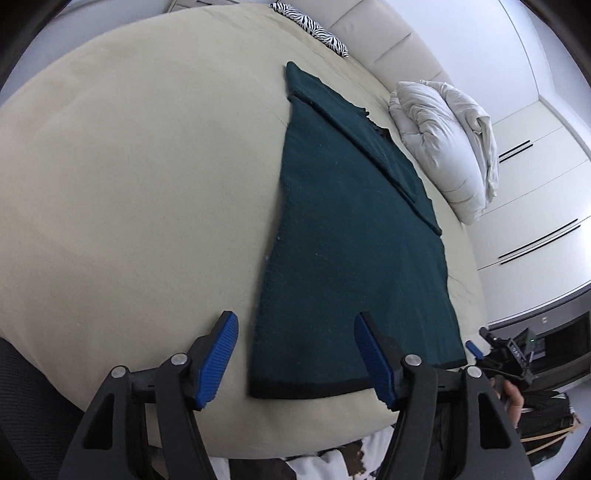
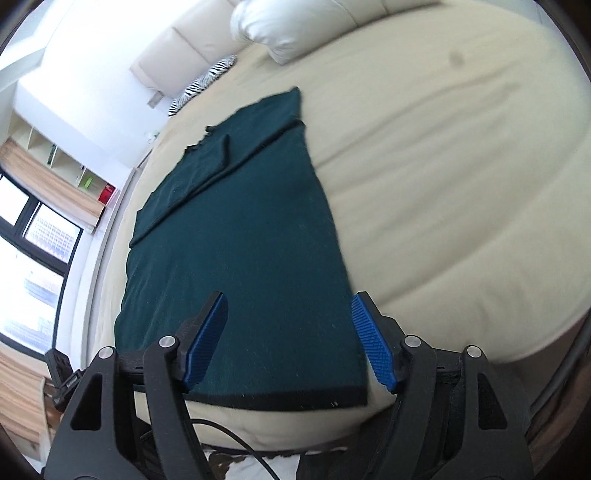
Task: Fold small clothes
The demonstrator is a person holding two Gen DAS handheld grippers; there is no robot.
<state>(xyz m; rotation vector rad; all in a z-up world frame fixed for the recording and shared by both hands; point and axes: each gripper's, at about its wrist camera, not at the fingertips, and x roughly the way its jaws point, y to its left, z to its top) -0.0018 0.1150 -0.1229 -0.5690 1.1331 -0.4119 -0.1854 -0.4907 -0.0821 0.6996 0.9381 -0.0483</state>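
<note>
- The dark green garment [image 1: 351,236] lay flat on the bed [image 1: 129,166], already folded into a long narrow shape, with a sleeve part folded in over its far half.
- Its near hem, a darker band, ran close along the bed's near edge, leaving just a thin strip of cream sheet in front of it.
- In the left wrist view the garment's left edge was straight and clean, with a big open stretch of bare sheet beyond it. Loads of room on that side.
- On the other side things were tighter: a crumpled white duvet [image 1: 450,147] sat near the garment's far right edge, apart from it.
- The left gripper [image 1: 295,354] hovered over the near left corner, fingers [image 1: 218,362] spread wide with nothing held, one either side of the garment's left edge.
- The right gripper [image 2: 290,339] was over the near right corner, fingers [image 2: 373,343] also wide and empty, hem below them.
- A zebra-print pillow [image 1: 314,27] sat way off at the padded headboard [image 1: 388,40], well clear.
- Wardrobe doors [image 1: 535,192] stood beyond the duvet side, a window [image 2: 33,258] on the opposite side.
</note>
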